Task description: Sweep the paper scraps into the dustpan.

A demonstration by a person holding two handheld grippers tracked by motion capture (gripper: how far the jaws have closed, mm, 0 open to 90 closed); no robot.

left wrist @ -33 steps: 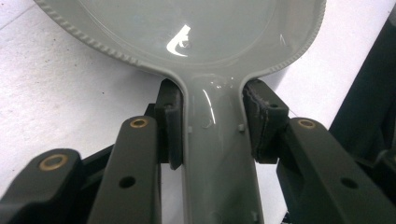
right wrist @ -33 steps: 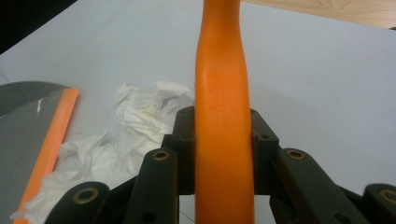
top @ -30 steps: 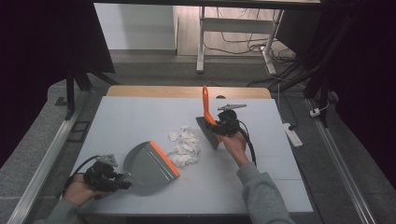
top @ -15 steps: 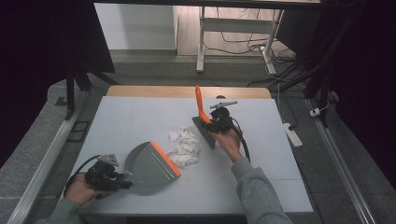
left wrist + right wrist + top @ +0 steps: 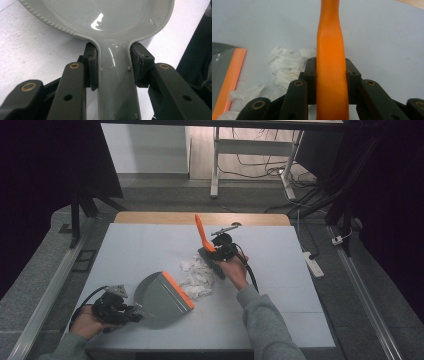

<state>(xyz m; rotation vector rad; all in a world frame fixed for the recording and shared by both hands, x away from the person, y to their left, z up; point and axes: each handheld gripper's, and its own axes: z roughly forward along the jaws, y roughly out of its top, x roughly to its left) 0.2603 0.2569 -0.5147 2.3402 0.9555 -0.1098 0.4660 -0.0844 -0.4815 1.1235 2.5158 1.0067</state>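
Crumpled tissue pile (image 5: 197, 276) is lying mid-table, and everything else is sitting around it. Dustpan (image 5: 161, 296) is lying flat just on the near-left side of the pile, its orange lip (image 5: 178, 289) facing the pile and touching the nearest scraps. Brush (image 5: 207, 249) is standing on the far-right edge of the pile, head down against the paper, orange handle sticking up and leaning away from the pile toward the far edge.

So the pile is sitting between brush and pan. The line brush–pile–lip is running diagonally, far-right to near-left. That's the axis the sweep should follow, I'd say.

Right gripper (image 5: 218, 251) is clamping the brush handle (image 5: 331, 75), pads pressing both of its sides. It's the one nearer the pile, practically over it.

Left gripper (image 5: 131, 312) is gripping the pan's grey handle (image 5: 117, 82), jaws closed on its neck, on the side of the pan away from the pile.

In the right gripper view, the pile (image 5: 287, 67) is lying left of the handle, with the lip (image 5: 230, 77) beyond it.

Table (image 5: 280, 285) is bare right of the pile.
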